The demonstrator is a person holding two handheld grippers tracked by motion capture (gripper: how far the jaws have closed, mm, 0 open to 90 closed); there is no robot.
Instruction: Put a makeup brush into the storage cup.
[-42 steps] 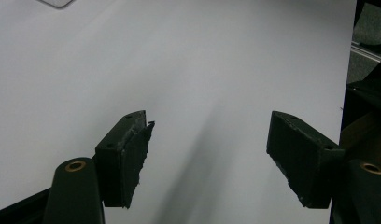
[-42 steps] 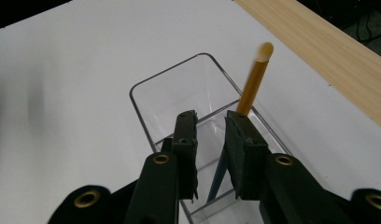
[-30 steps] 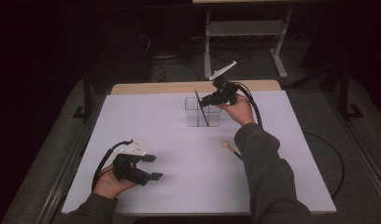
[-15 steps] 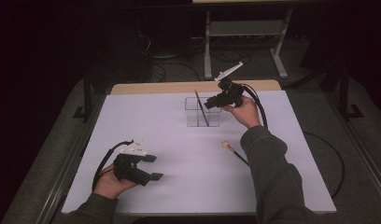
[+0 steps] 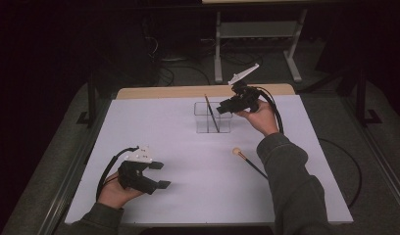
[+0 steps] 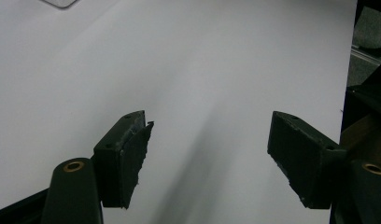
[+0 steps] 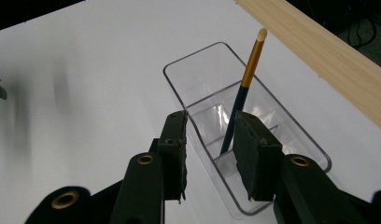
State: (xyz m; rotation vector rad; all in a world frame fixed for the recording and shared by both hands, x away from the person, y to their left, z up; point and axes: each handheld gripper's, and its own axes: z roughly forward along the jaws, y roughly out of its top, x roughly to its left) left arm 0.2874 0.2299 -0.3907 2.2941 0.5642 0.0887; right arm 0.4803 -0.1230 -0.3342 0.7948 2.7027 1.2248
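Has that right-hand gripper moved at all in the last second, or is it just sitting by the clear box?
Yes. The right gripper has drifted slightly up and toward the table's far edge, judged against the clear box, with its jaws now parted.

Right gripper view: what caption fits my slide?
Open right claw above a clear container holding a leaning brush.

You have a white-topped bench (image 5: 178, 147) with a pale wooden far edge (image 5: 159, 91); a grey metal stand (image 5: 259, 30) sits beyond it.
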